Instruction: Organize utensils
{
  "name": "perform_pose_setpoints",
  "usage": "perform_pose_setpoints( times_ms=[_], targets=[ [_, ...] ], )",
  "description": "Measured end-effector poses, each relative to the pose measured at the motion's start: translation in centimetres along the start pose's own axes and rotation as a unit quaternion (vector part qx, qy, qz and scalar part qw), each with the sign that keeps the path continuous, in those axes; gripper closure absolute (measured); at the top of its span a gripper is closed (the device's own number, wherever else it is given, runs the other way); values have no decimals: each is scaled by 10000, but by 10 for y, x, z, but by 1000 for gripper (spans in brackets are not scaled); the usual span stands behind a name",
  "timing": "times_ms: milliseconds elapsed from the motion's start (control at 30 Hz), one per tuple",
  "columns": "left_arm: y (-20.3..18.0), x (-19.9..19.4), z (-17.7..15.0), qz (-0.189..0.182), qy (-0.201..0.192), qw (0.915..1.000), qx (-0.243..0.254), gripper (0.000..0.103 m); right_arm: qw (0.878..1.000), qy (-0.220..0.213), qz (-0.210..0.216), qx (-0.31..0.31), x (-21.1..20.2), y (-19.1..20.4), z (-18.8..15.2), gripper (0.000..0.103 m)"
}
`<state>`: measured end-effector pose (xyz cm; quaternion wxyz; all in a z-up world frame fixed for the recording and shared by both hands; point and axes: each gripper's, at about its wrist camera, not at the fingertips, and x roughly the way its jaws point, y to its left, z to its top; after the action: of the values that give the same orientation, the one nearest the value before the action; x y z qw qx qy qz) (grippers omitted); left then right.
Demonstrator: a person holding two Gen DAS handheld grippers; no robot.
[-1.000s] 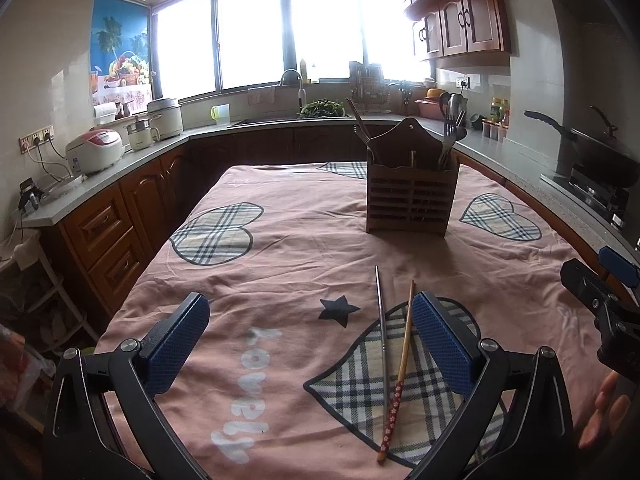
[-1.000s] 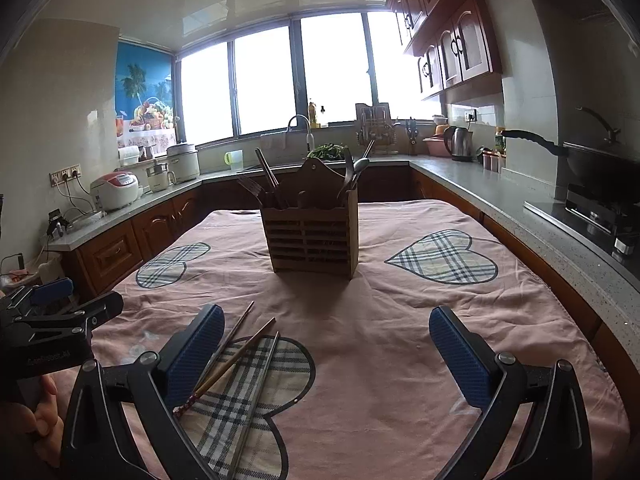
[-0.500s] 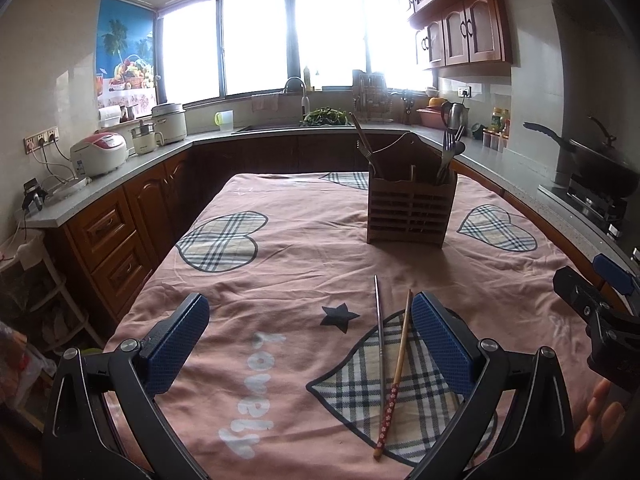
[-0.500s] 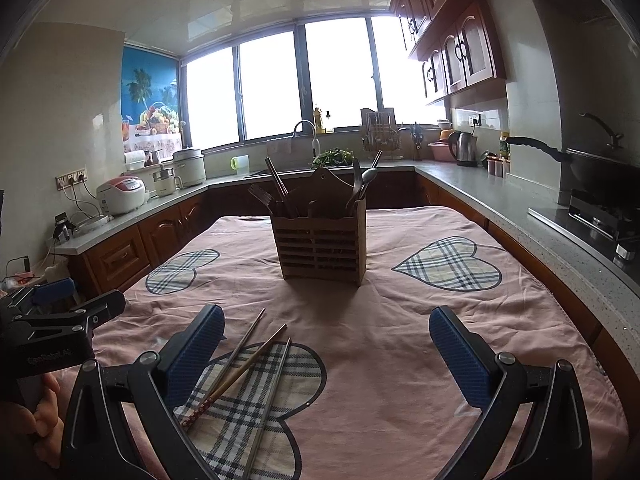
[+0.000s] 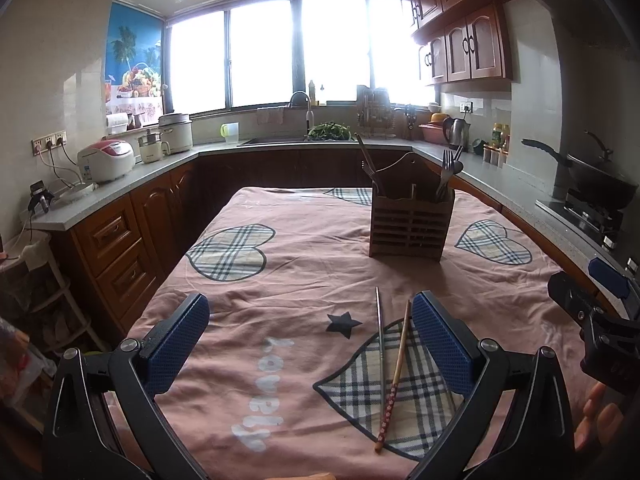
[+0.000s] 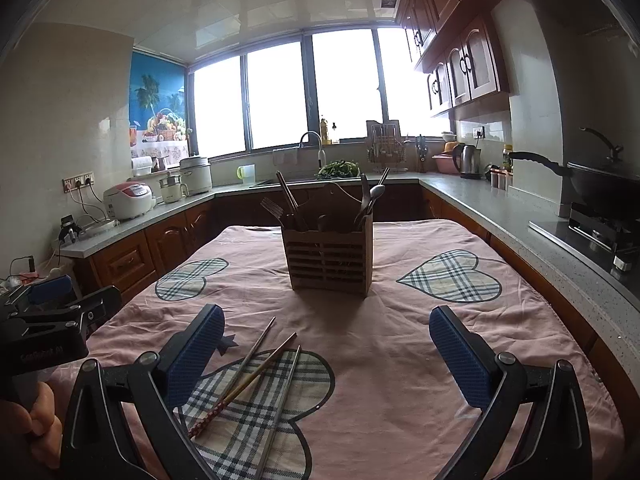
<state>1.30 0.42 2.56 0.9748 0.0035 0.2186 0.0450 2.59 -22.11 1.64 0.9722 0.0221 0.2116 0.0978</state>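
Observation:
A wooden slatted utensil holder [image 5: 410, 222] [image 6: 328, 260] stands mid-table with forks, spoons and chopsticks in it. Loose on the plaid heart patch lie a metal chopstick [image 5: 380, 340] [image 6: 250, 360], a wooden chopstick with a red patterned end [image 5: 394, 376] [image 6: 244, 386] and another metal chopstick [image 6: 282, 400]. My left gripper [image 5: 310, 344] hovers open above the cloth, the chopsticks just inside its right finger. My right gripper [image 6: 326, 356] is open too, the chopsticks near its left finger. Each gripper shows at the edge of the other's view, held by a hand.
A pink cloth with plaid hearts [image 5: 280, 276] covers the table. Counters run round three sides, with a rice cooker [image 5: 106, 160] at left, a sink tap [image 5: 300, 100] at the back, a kettle [image 6: 468, 160] and a wok on the stove [image 6: 600, 188] at right.
Both grippers have drawn back and tilted up a little, so the holder and the chopsticks sit lower in each view. Nothing on the table has moved.

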Motion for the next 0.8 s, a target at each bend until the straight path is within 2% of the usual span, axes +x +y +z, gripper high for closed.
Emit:
perform_pose_setpoints(
  times_ms=[800],
  targets=[
    [-1,-7,1,33,-81,10000,39,0,9999,-90,50,-59,-8,5,4,0]
  ],
)
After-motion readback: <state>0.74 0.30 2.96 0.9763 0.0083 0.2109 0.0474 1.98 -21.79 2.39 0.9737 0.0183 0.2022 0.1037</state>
